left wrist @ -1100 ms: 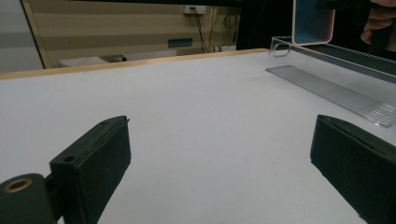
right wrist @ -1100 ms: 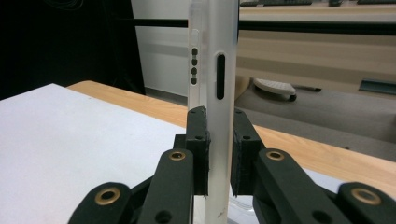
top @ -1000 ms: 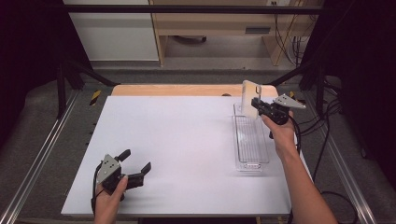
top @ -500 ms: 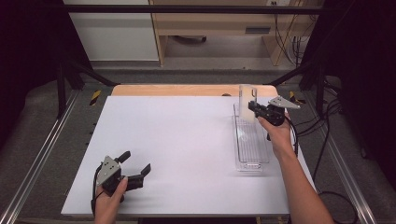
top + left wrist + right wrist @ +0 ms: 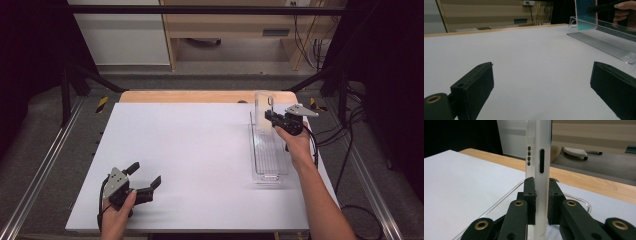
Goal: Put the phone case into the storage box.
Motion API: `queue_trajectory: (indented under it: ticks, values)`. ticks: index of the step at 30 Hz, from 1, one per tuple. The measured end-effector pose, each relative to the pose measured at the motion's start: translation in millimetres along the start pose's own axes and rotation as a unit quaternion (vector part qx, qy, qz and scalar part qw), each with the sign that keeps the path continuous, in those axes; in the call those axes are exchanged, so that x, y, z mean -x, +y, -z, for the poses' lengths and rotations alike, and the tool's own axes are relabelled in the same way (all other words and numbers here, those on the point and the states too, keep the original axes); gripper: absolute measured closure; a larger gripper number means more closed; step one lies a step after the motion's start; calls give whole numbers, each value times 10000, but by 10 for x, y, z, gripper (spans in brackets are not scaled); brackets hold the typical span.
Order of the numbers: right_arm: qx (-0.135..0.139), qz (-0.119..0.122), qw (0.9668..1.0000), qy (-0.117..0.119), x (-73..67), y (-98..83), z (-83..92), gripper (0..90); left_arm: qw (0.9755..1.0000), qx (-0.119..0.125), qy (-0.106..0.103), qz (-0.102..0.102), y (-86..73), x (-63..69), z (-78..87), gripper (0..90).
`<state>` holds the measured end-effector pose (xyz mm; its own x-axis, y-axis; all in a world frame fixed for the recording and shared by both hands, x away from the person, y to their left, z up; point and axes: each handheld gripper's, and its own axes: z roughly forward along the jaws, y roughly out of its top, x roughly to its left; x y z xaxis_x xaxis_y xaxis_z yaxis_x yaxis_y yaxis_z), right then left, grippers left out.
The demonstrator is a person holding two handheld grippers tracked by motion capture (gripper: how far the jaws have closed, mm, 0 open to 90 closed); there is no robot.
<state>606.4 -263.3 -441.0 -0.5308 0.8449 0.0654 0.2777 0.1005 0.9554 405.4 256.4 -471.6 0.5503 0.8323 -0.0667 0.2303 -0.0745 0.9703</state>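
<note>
A: Where's the case (image 5: 263, 111)?
B: Upright over the clear tray's (image 5: 269, 165) far end, pinched edge-on in the right tongs (image 5: 270, 116).
A: Handling?
B: Probably light, thin, bendy, slick; grip low on its rim. Left tongs (image 5: 147, 176) gape wide on the tabletop (image 5: 200, 150).

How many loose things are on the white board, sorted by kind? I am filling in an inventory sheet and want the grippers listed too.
Phone case (translucent, held upright in the right gripper): 1
Clear plastic tray: 1
Hand-held grippers: 2, the left gripper being open on the board
Total: 4
</note>
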Motion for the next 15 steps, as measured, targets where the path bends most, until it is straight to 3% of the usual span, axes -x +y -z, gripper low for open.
queue_trajectory:
  ticks: [15]
  values:
    - [-112, -7, 9999, 40, 5, -18, -19, 809, 10000, -4, -4, 28, -9, -3, 0, 46]
